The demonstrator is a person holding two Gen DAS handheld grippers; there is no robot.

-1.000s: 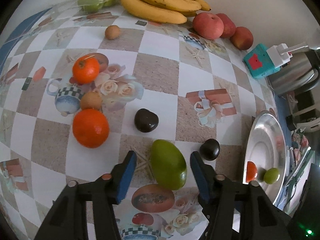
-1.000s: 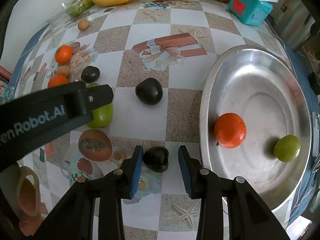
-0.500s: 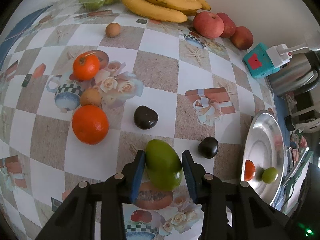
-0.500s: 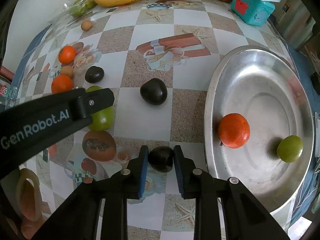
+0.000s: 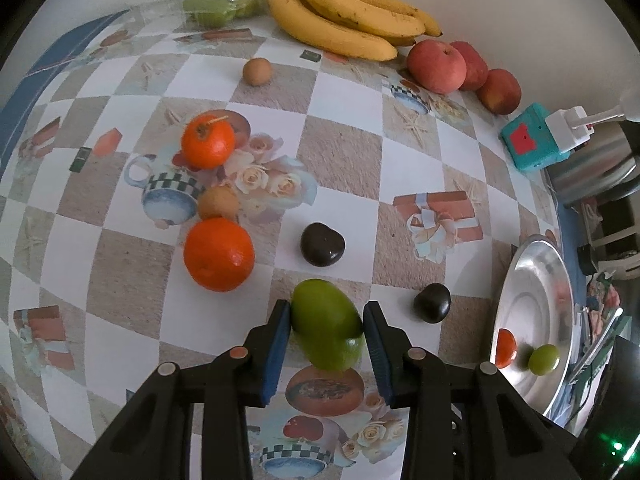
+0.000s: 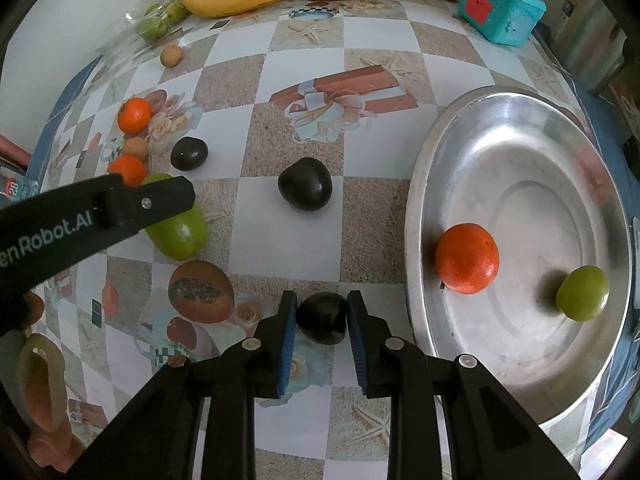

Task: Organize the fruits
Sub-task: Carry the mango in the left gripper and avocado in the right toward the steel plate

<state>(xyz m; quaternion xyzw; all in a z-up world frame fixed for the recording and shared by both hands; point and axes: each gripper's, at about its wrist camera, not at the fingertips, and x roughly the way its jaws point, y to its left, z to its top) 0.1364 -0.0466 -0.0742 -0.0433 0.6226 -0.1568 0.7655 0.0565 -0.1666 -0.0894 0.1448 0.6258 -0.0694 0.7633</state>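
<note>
Fruits are spread over a checked, picture-printed tablecloth. A green mango is clamped between the blue pads of the left gripper, whose jaws have just been closing onto it; it is seen near the middle of the cloth, and in the right wrist view the same mango is partly covered by the left gripper's black arm. A dark plum is pinched between the pads of the right gripper, just left of a steel plate. Whether either fruit is lifted off the cloth cannot be told. On the plate an orange lies at the left side and a small green fruit at the right, apart from each other. A second dark plum is seen farther out, left of the plate, and a third farther left. At the left, two more oranges are separated by a small brown fruit; another small brown fruit lies farther off. Along the far wall bananas, three red apples and a clear bag of green fruit are lined up, with a teal box at the far right.
</note>
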